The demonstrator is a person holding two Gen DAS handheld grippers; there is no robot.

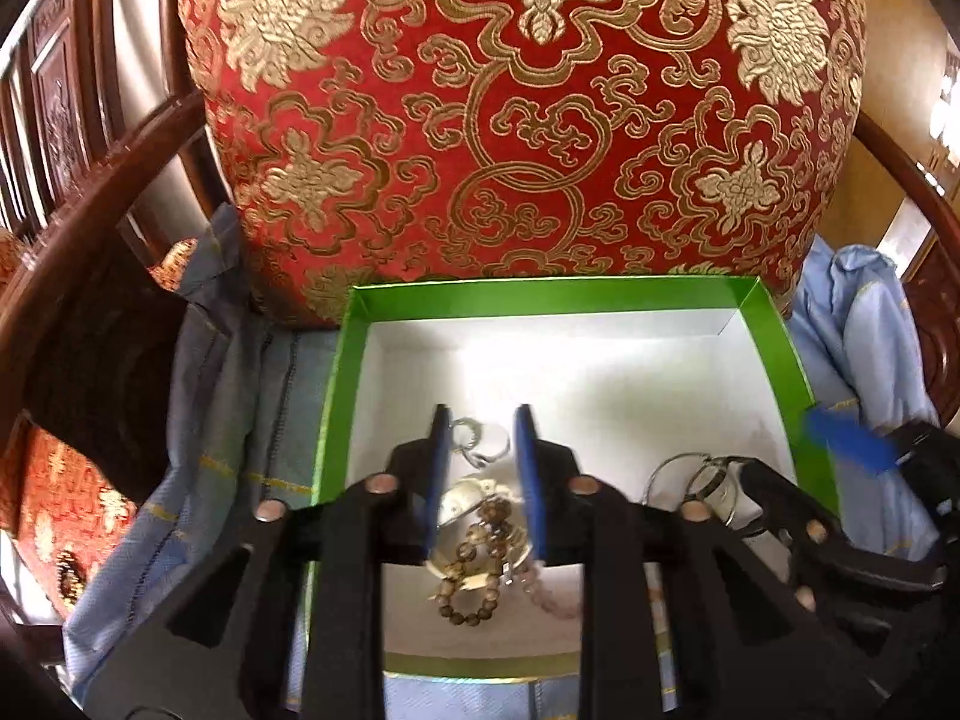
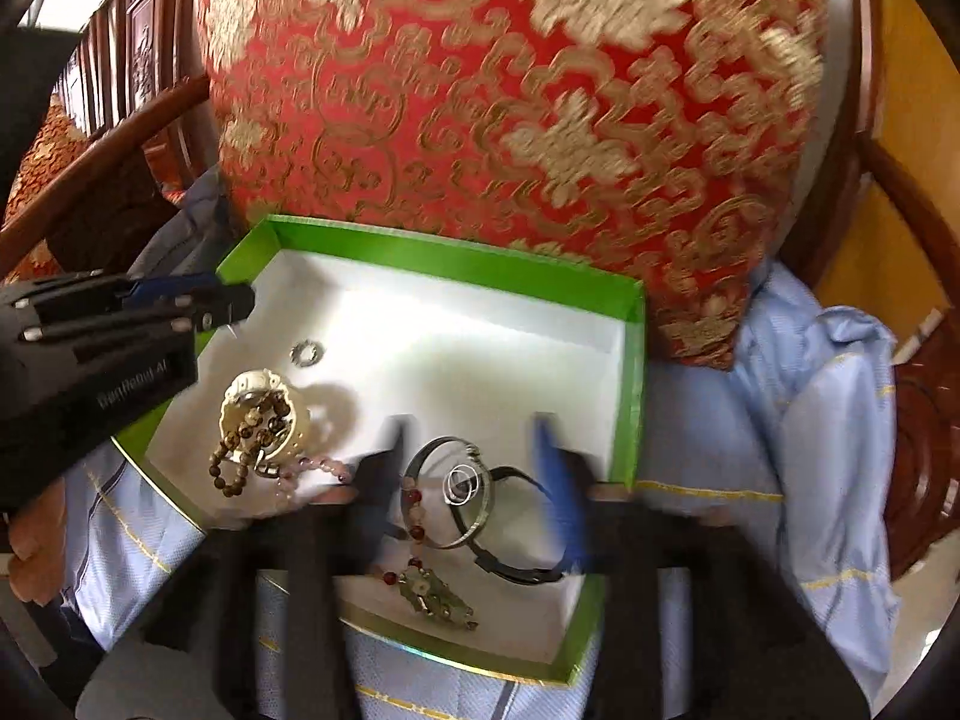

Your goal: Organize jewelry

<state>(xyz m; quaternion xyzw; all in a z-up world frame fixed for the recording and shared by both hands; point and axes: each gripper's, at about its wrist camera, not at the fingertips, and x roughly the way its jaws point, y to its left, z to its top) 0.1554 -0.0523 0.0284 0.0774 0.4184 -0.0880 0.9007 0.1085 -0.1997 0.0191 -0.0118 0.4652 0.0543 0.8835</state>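
An open green box [image 1: 540, 291] [image 2: 456, 258] with a white floor holds the jewelry. My left gripper [image 1: 483, 414] is open above a small silver ring [image 1: 474, 438] [image 2: 307, 353] and a cream bangle [image 1: 474, 504] [image 2: 264, 414] threaded with a brown bead bracelet [image 1: 474, 594]; nothing is pressed between its pads. A pink bead bracelet [image 2: 324, 468] lies beside the bangle. My right gripper [image 2: 471, 426] hangs open over a silver bangle [image 2: 447, 492], a black cord bracelet [image 2: 516, 540] and a red-beaded pendant string [image 2: 432, 594], all resting on the box floor.
A large red and gold brocade cushion [image 1: 510, 120] [image 2: 510, 90] stands right behind the box. Light blue cloth [image 1: 240, 420] [image 2: 810, 420] lies under and around the box. Dark wooden chair arms [image 1: 90, 210] [image 2: 912, 450] curve along both sides.
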